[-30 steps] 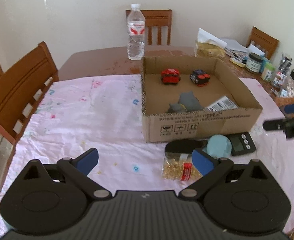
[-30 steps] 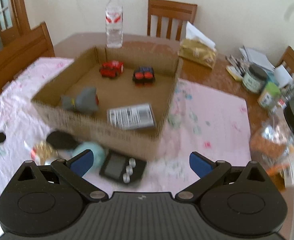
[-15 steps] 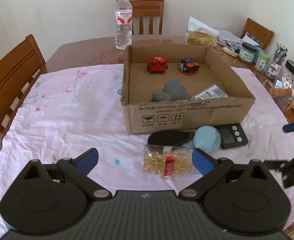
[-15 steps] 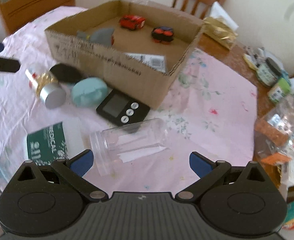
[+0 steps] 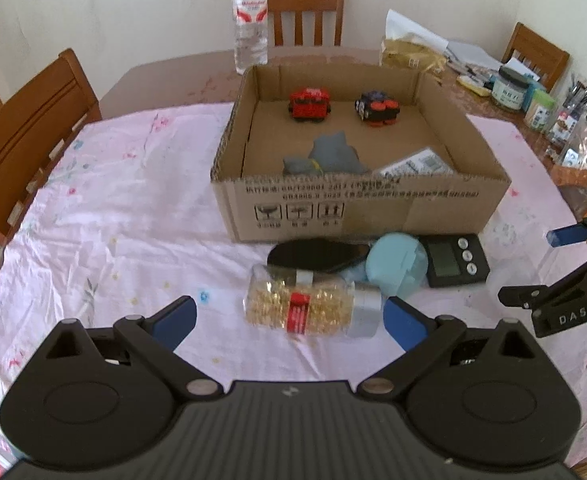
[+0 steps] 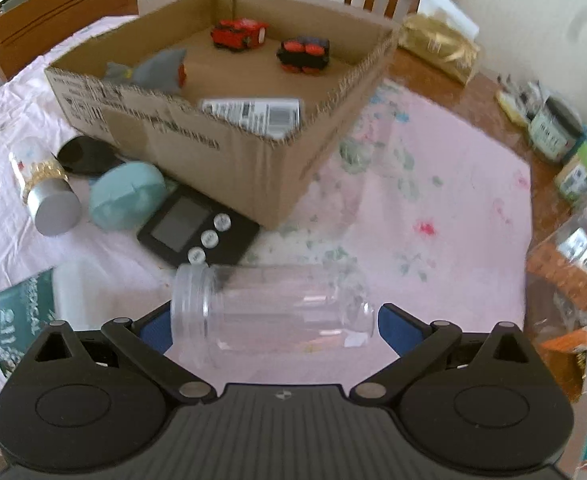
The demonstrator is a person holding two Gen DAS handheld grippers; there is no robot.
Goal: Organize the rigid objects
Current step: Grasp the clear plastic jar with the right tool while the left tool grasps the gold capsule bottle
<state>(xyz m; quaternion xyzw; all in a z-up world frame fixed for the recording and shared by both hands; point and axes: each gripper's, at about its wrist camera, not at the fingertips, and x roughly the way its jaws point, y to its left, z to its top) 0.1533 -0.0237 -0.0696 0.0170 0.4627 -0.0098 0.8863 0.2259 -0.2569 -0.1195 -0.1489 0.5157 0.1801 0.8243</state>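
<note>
An open cardboard box (image 5: 357,208) on the pink cloth holds a red toy car (image 5: 309,104), a dark toy car (image 5: 377,108), a grey toy shark (image 5: 325,156) and a labelled packet (image 5: 417,164). In front of it lie a jar of gold beads (image 5: 299,308), a black case (image 5: 313,256), a teal round case (image 5: 397,268) and a black scale (image 5: 453,260). My left gripper (image 5: 289,316) is open just short of the gold jar. My right gripper (image 6: 273,328) is open, and a clear empty jar (image 6: 269,312) lies on its side between its fingers. A green box (image 6: 25,320) lies to the left.
A water bottle (image 5: 250,20) stands behind the box. Wooden chairs (image 5: 33,128) ring the table. Jars, packets and papers (image 5: 509,88) crowd the right edge. A gold tissue pack (image 6: 437,44) sits at the back right. The right gripper (image 5: 541,264) shows in the left view.
My right gripper has dropped and closed in on the clear jar, which now lies between its fingers. My left gripper has eased toward the gold jar.
</note>
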